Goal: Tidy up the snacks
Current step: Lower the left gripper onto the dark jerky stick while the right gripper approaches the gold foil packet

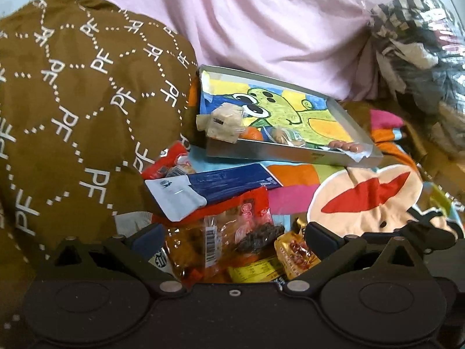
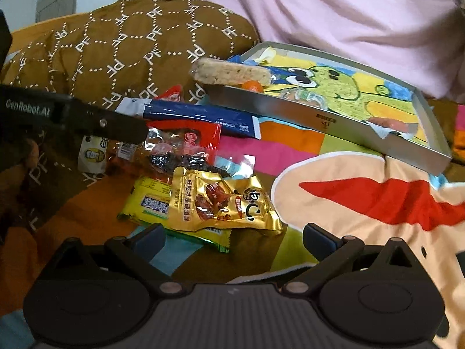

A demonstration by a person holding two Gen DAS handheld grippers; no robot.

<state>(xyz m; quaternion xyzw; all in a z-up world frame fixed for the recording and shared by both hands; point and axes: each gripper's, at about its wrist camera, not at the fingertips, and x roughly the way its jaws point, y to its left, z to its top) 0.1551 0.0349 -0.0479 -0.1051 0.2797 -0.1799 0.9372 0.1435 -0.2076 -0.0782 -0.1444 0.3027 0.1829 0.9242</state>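
My left gripper (image 1: 234,235) is open and low over a clear red packet of dark dried fruit (image 1: 244,226), which lies between its fingers. A gold date packet (image 1: 293,250) sits by the right finger. In the right wrist view, my right gripper (image 2: 234,238) is open and holds nothing. The gold date packet (image 2: 221,200) lies just beyond it on a yellow-green packet (image 2: 145,200). A shallow grey box (image 2: 290,107) lined with a frog drawing holds a rice bar (image 2: 232,71), an orange (image 2: 252,85) and wrapped sausages (image 1: 345,146).
A blue-and-white packet (image 2: 197,113) lies between the pile and the box, and a small white packet (image 2: 93,154) sits at the left. A brown patterned quilt (image 1: 72,101) rises on the left, pink bedding (image 1: 261,29) behind. Everything rests on a colourful cartoon blanket (image 2: 363,203).
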